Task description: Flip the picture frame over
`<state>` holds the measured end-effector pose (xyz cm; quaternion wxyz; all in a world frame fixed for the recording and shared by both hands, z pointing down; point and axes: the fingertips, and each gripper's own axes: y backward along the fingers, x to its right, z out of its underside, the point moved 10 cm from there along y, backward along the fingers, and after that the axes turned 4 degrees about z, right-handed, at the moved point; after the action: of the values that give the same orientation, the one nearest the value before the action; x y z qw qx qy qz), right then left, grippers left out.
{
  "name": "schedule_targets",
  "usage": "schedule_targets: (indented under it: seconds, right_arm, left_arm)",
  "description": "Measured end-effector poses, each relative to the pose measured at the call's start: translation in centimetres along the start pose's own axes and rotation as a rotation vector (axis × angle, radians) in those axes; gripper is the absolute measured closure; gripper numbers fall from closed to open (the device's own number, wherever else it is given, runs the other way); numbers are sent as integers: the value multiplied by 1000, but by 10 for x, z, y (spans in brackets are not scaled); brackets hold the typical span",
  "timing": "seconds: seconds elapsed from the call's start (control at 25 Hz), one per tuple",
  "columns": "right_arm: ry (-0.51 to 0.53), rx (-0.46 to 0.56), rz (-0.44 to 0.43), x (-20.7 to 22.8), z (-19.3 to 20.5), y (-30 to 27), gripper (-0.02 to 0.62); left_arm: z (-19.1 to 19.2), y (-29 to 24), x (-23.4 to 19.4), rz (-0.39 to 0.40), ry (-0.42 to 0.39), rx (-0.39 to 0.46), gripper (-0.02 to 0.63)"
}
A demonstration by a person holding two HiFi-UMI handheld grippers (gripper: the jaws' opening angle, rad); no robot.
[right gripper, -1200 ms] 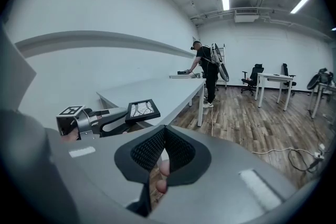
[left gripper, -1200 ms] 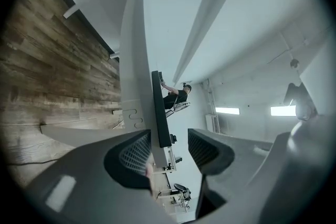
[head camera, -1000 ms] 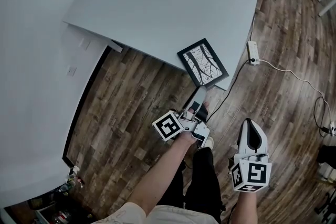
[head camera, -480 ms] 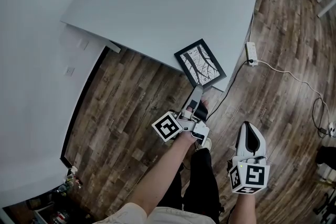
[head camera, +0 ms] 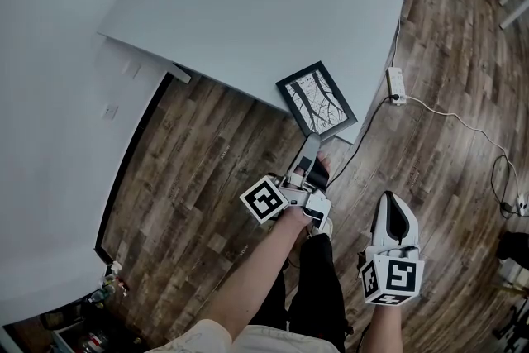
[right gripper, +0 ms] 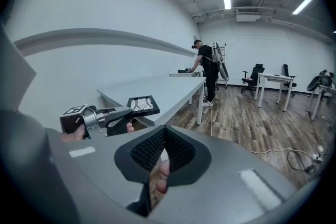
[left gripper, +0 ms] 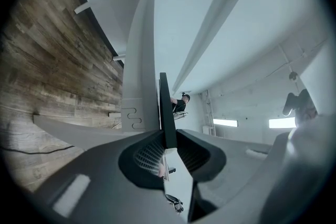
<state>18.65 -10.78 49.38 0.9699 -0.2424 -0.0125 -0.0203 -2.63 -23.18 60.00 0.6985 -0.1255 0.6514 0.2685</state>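
A black picture frame (head camera: 316, 99) with a print of bare branches lies face up at the near corner of the grey table (head camera: 248, 4), its near corner jutting over the edge. My left gripper (head camera: 311, 141) reaches up to that corner from below the table edge. In the left gripper view the frame (left gripper: 164, 102) shows edge-on as a thin black strip pinched between the shut jaws. The right gripper view shows the frame (right gripper: 142, 105) with the left gripper (right gripper: 128, 113) at its edge. My right gripper (head camera: 394, 201) hangs low at the right over the floor, shut and empty.
A white power strip (head camera: 397, 83) and its cable (head camera: 463, 124) lie on the wood floor right of the table. A white wall (head camera: 50, 136) stands at the left. A person (right gripper: 207, 71) works at the table's far end, with office chairs (right gripper: 254, 76) and a desk beyond.
The left gripper's jaws have edged slightly up to the frame's near corner. The frame has shifted only a few pixels. The right gripper is nearly still.
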Motion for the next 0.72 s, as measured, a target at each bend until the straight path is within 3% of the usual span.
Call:
schedule_targets:
  seconds: [0.24,0.48,0.72]
  right_arm:
    - [3,9,2,-1,-3,3,569]
    - [0,26,-1,-3,-8,6,569]
    - [0,46,-4,-6,-19,7,569]
  left_arm:
    - [-1,0,11,9,-19,-4,529]
    - [-11,-6,37,45,-116,-29,531]
    - [-31,-10,68,-8,-341,-40,531]
